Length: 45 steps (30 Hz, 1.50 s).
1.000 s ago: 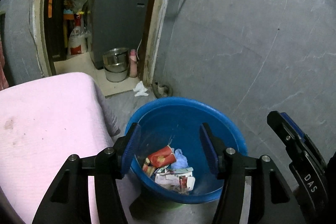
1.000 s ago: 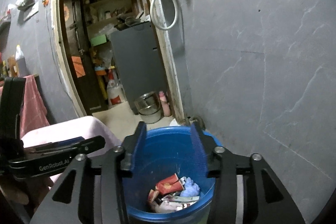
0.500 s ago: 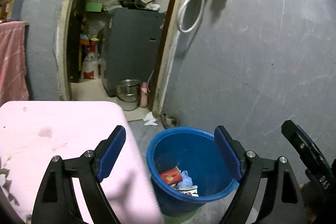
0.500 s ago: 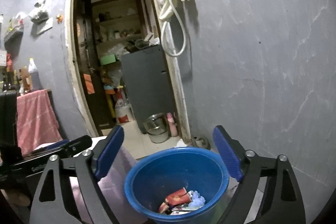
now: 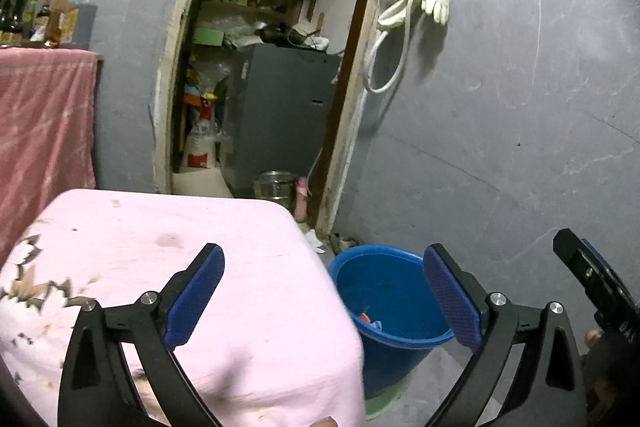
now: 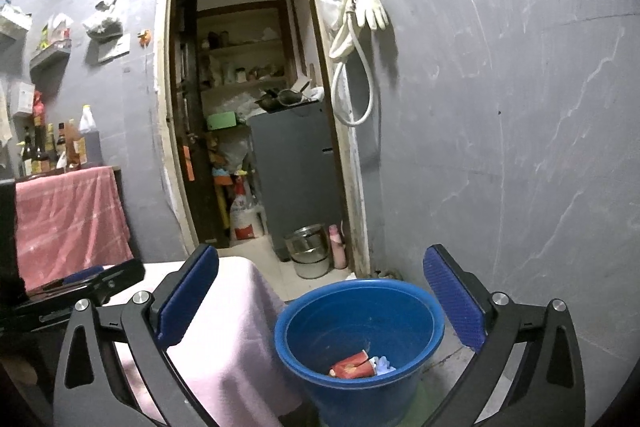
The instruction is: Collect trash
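1. Judged the main risk: a scrap dropped from up here could miss the blue bucket (image 6: 360, 343) and land on the floor, or on the pink cloth (image 5: 192, 267) just left of it; cause would be the height above the rim and the nearness of the cloth's edge to the bucket.
2. Judged a second risk: a careless swing of the left gripper (image 5: 322, 297) could catch the cloth's near corner and drag it; spread wide, holding nothing, over that corner with the right finger over the bucket.
3. Judged a third risk: a bump against the rim could tip the bucket, light as it looked; set on the floor on something green, near the grey wall.
4. Right gripper (image 6: 320, 297): jaws also parted, empty, above and nearer than the bucket.
5. Bucket contents: a red wrapper (image 6: 352, 369), a bluish scrap (image 6: 384, 365) to its right, both at the bottom; mostly unfilled; more beneath could not be told.
6. Far off, by the doorway: a steel pot (image 6: 308, 251) on the floor, contents hidden; a white scrap (image 5: 316, 241) on the floor near the door frame, possibly trash to gather.
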{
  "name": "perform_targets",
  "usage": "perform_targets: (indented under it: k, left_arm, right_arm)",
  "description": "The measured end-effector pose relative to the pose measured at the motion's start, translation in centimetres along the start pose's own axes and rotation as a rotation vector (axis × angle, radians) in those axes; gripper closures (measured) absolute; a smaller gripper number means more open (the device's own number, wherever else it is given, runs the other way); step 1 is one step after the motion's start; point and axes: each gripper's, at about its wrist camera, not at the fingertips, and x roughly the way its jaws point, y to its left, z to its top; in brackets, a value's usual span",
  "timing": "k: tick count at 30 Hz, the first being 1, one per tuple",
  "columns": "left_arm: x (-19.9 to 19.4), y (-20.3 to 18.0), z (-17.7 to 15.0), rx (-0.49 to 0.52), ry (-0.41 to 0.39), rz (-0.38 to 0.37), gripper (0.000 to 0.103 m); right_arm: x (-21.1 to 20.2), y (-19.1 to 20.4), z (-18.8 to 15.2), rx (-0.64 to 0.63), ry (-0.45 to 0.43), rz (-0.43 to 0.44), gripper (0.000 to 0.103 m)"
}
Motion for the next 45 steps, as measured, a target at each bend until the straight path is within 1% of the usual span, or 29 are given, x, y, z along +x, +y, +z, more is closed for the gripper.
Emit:
perform_targets:
  k: [7,11,14,18,22,25,32,37,45]
  left_arm:
    - [-2.9,0.9,-0.4,0.012,-0.029,0.023,0.005]
    - [-4.4,1.6,-1.4,0.008,-0.034,0.044,0.005]
    - [-5.8,2.1,-2.7,0.006,-0.036,0.061,0.005]
    - [-7.0,2.1,-4.4,0.038,-0.034,0.098,0.005]
    - [-8.4,2.4,-5.9,0.049,-0.060,0.139,0.005]
    - [-9.3,2.5,-7.0,0.041,-0.072,0.149,0.005]
    - [-10.1,2.5,-8.7,0.086,-0.078,0.168,0.005]
    - [-9.8,2.8,-9.5,0.091,-0.061,0.172,0.005]
    - [-9.7,3.4,-9.8,0.073,-0.053,0.180,0.005]
  right_arm:
    - [-2.4,2.0,-0.6,-0.032,-0.003,-0.009,0.000]
    - [-4.2,2.9,-1.6,-0.038,-0.003,-0.036,0.000]
    - [-5.3,3.5,-2.3,-0.049,-0.004,-0.058,0.000]
    - [-6.4,3.8,-3.2,-0.039,-0.001,-0.056,0.000]
    - [-7.6,4.0,-4.2,-0.029,-0.013,-0.045,0.000]
    - [-8.2,4.2,-5.0,-0.039,-0.024,-0.048,0.000]
    - [-9.0,4.4,-6.4,-0.058,-0.025,-0.054,0.000]
    - [-8.6,4.2,-6.9,-0.057,-0.004,-0.055,0.000]
    - [-8.6,4.2,-7.3,-0.063,0.004,-0.050,0.000]
